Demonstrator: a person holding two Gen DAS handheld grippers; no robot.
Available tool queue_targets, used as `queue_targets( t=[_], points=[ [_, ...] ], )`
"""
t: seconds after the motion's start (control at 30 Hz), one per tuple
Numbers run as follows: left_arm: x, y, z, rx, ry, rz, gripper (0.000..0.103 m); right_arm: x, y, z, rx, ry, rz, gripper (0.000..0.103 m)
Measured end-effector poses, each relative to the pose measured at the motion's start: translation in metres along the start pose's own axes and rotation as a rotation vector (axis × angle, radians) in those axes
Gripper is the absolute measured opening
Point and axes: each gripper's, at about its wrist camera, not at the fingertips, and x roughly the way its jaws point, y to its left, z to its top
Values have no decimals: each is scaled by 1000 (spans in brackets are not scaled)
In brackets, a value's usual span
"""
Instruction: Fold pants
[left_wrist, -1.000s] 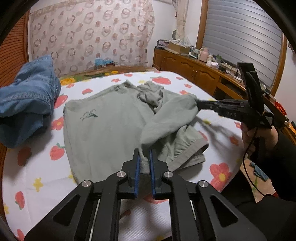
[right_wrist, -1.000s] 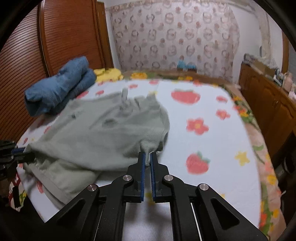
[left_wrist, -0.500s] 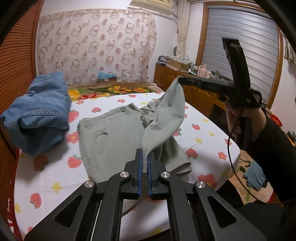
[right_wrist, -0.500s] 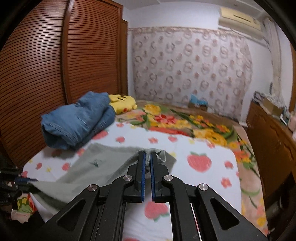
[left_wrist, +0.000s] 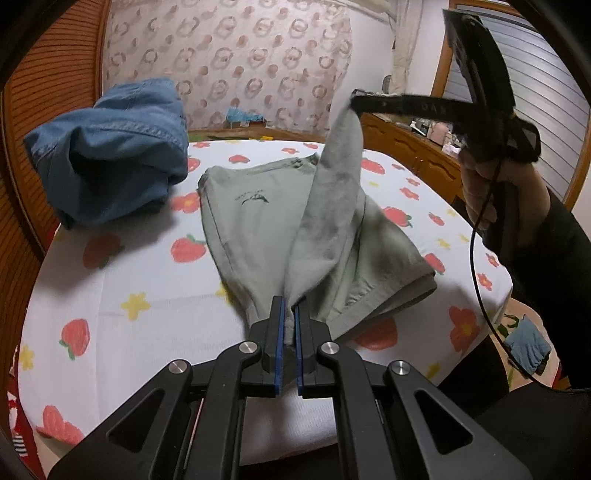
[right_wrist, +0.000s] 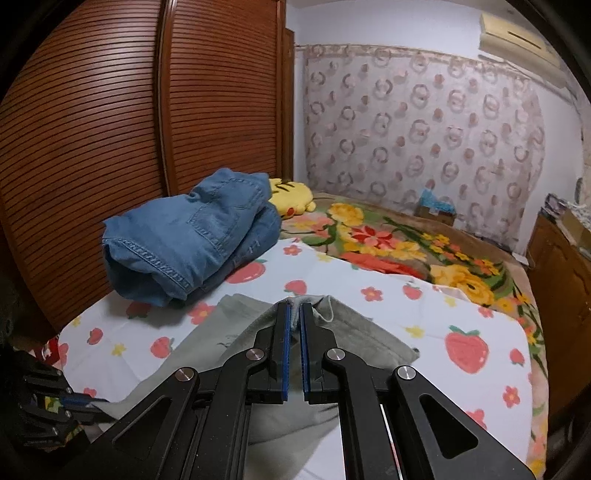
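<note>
Matte black left gripper (left_wrist: 289, 317) shows blue pads, 4 silver screws; black right gripper (left_wrist: 356, 101) trails a black cable, bare hand (left_wrist: 480, 192), dark sleeve.

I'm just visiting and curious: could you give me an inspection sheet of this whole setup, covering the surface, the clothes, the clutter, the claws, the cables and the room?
Surface: bed sheet printed with strawberries and flowers.
Job's things: grey-green pants, partly flat, one edge lifted between both claws.
Clutter: bundled blue jeans; yellow plush toy behind them.
Grippers: left claw shut on the near end of the pants; right claw shut on the far end, raised above the bed.
Cables: black cable hanging from the right handle.
Surroundings: slatted wooden doors, patterned curtain, wooden cabinets, air conditioner.
</note>
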Motion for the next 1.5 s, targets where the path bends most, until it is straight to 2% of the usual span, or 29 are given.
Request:
queue_targets(
  t=[0.2, 0.63, 0.93, 1.03, 1.13, 1.5],
  points=[
    [-4, 2, -2, -10, -10, -11, 6, 12, 4, 21, -54, 2, 42, 5],
    [1, 10, -15, -32, 25, -3, 6, 57, 24, 33, -84, 66, 98, 5],
    [3, 12, -17, -38, 32, -2, 6, 67, 29, 31, -66, 98, 104, 7],
    [4, 12, -17, -37, 33, 0, 6, 66, 22, 33, -38, 112, 101, 21],
    [3, 11, -16, -36, 31, 5, 6, 61, 19, 31, -23, 111, 95, 27],
    [-4, 15, -9, -47, 1, 26, 15, 4, 9, 2, 10, 81, 64, 28]
  ],
)
